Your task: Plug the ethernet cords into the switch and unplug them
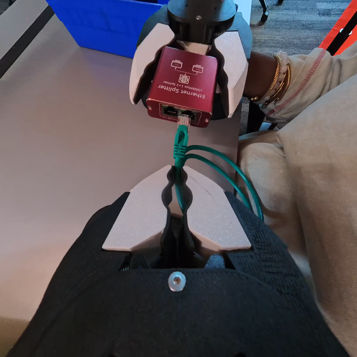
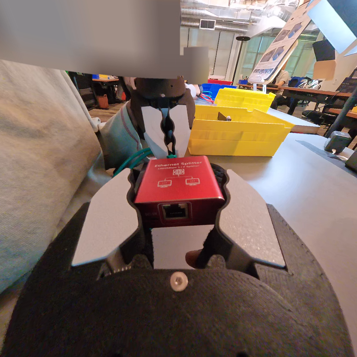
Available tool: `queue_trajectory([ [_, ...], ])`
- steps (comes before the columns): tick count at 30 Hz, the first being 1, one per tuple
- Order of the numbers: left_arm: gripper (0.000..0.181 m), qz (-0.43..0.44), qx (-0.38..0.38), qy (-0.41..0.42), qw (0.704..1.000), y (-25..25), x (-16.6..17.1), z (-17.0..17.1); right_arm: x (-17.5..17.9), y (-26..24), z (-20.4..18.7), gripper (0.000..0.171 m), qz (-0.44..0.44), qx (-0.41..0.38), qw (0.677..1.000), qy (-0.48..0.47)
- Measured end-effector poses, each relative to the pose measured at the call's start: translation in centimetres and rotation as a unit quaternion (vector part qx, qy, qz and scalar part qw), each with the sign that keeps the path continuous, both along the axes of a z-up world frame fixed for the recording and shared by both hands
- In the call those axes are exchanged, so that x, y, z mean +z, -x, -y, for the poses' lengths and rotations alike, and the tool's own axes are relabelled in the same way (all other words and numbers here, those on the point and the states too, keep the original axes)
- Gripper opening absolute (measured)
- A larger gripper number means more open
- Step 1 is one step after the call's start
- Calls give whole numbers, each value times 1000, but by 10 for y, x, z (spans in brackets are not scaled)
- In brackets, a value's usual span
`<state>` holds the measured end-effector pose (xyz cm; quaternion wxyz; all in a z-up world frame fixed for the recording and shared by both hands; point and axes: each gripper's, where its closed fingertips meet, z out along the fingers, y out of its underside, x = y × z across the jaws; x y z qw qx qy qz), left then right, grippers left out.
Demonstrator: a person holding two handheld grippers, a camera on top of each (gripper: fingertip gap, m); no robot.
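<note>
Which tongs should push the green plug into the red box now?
Probably the left tongs: they are shut on the green cord, whose clear plug tip sits at the red box's two ports. The right tongs just hold the box steady.

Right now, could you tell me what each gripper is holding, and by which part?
The left gripper pinches the green ethernet cord just behind its plug boot. The right gripper clamps the red switch by its two side walls.
</note>
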<state>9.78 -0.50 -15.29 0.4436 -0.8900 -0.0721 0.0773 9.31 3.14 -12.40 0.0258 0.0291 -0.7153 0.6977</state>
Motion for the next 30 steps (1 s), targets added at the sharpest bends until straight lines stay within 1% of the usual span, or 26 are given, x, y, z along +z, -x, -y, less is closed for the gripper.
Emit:
queue_trajectory([
  [4, 6, -13, -3, 25, 1000, 0, -5, 2, -6, -1, 1, 87, -10, -3, 1000, -25],
  [10, 6, -3, -16, -2, 1000, -3, -1, -4, -4, -2, -1, 87, -12, 1, 1000, -19],
  [14, 6, -13, -17, 9, 1000, -2, -3, -5, -8, -2, 2, 87, -13, 4, 999, -30],
  [17, 5, -18, -26, -14, 999, -4, 0, -8, -10, -3, 1, 87, -13, 3, 999, -43],
  [21, 5, -36, -24, 27, 999, -1, -13, -6, -20, -3, 4, 87, -10, -1, 997, -78],
  [22, 4, -37, -26, 26, 999, -2, -13, -8, -21, -2, 4, 87, -9, -1, 997, -80],
  [26, 4, -31, -25, 3, 999, -1, -11, -10, -22, 0, 6, 87, -11, -8, 996, -84],
  [28, 6, -23, -27, -12, 999, -2, -7, -10, -18, -1, 6, 87, -22, -8, 997, -72],
  [29, 7, -10, -36, -31, 999, -5, -2, -10, -14, -3, 7, 87, -27, -4, 998, -59],
  [30, 15, 10, -46, -48, 998, -7, 5, -7, -10, -3, 7, 87, -30, -3, 998, -47],
])
